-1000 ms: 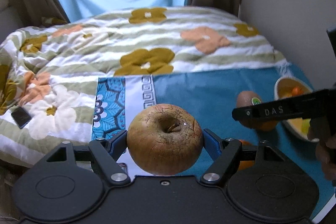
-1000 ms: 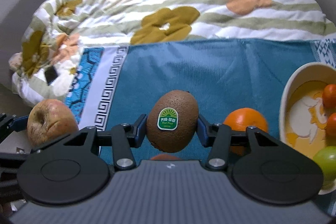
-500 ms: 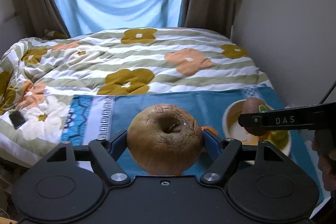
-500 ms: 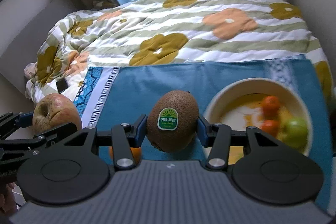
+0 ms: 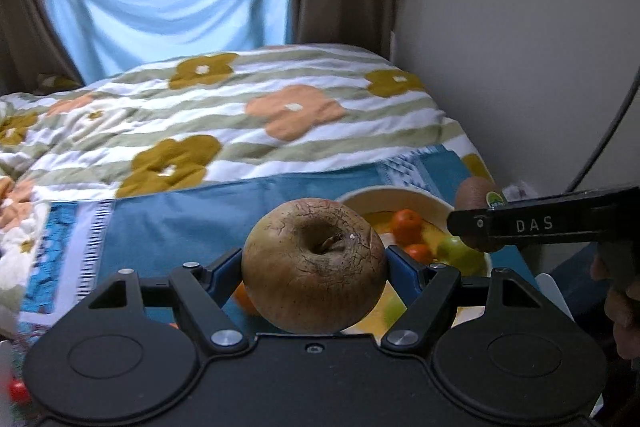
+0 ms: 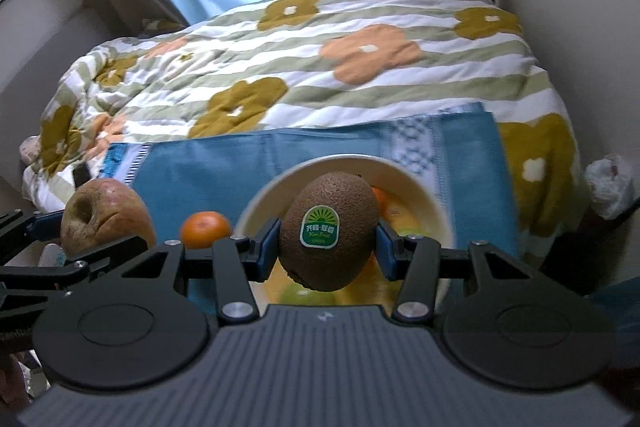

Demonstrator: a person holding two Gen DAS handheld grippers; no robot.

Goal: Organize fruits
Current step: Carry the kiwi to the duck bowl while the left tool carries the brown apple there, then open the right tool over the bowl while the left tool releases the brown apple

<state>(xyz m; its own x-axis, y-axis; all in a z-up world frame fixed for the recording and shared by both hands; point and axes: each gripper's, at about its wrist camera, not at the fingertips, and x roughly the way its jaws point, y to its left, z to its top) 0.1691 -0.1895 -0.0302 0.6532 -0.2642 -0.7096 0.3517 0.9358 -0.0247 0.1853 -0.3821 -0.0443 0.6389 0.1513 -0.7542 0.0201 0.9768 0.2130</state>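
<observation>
A bed [image 6: 360,39] with a flowered striped duvet fills the room, and a blue cloth [image 6: 224,167] lies across its near end; on that cloth sits a cream bowl [image 6: 416,183] already holding small oranges and green fruit, with one loose mandarin [image 6: 205,229] just beside its rim; above this the left hand-held gripper [image 5: 314,263] is clamped on a wrinkled brown apple [image 5: 314,263], its pads pressing the widest part with the stem hollow tilted toward the camera; the right hand-held gripper [image 6: 328,233] is clamped on a stickered kiwi [image 6: 328,233], held upright across its middle and hanging over the bowl; the apple looks the heavier of the two, firm under a slack, cracked skin, so a grip on its broad sides should hold; the kiwi is light, fuzzy and not slippery but likely soft, so it bruises under a hard squeeze; both probably want lowering close to the fruit before release rather than dropping.
</observation>
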